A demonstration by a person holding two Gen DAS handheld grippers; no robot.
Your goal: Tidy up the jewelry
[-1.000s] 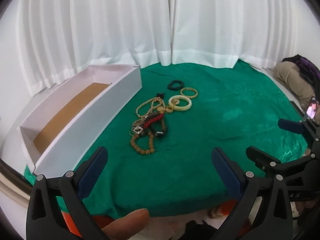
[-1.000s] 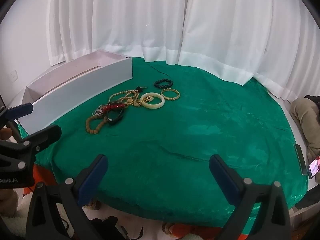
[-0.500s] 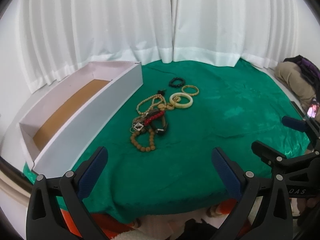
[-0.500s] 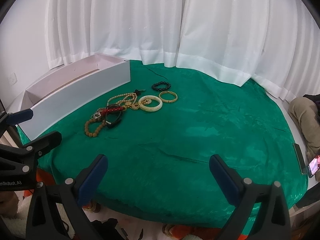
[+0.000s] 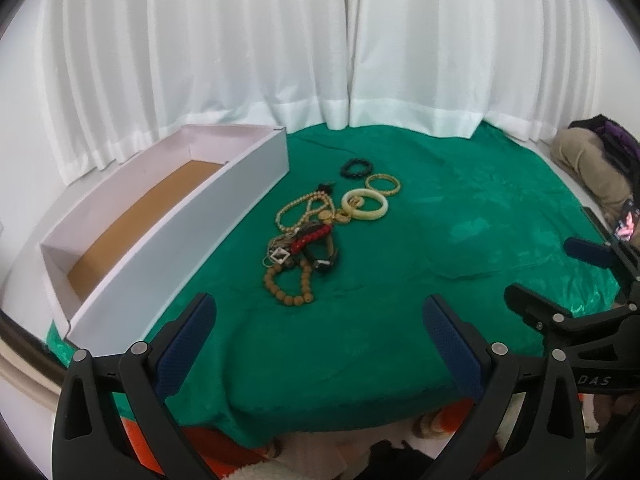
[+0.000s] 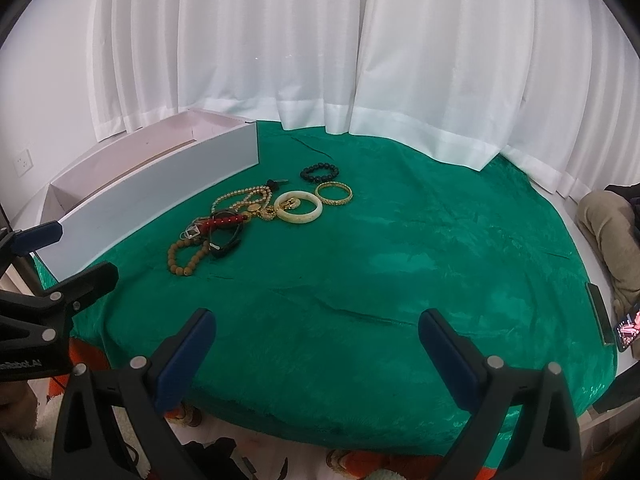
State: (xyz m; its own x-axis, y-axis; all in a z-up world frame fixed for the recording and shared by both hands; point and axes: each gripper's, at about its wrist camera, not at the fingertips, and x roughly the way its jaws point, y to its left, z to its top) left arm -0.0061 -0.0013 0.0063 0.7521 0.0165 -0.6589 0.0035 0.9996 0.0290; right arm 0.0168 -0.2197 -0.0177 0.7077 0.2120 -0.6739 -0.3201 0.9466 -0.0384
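Observation:
A heap of jewelry [image 5: 308, 236] [image 6: 224, 226] lies mid-table on the green cloth [image 5: 440, 240]: a brown bead bracelet [image 5: 288, 286], a red bead strand [image 5: 310, 236], a cream bangle [image 5: 365, 205] [image 6: 299, 207], a gold bangle [image 5: 383, 183] [image 6: 333, 193] and a black bead bracelet [image 5: 355, 169] [image 6: 319, 172]. A long white box [image 5: 176, 240] [image 6: 152, 200] with a brown floor lies left of the heap. My left gripper [image 5: 320, 332] hangs open over the table's near edge, well short of the heap. My right gripper [image 6: 316, 340] is open too, further right.
White curtains [image 5: 320, 60] close off the far side. A person's knee [image 5: 588, 160] and a lit phone [image 6: 626, 330] sit at the right edge. Orange and white fabric [image 6: 360, 460] lies below the table's front edge.
Both cameras have risen slightly and tilted back, so the jewelry and box sit lower and a little further off. A fingertip under the left gripper has gone from view. Both grippers stay open.

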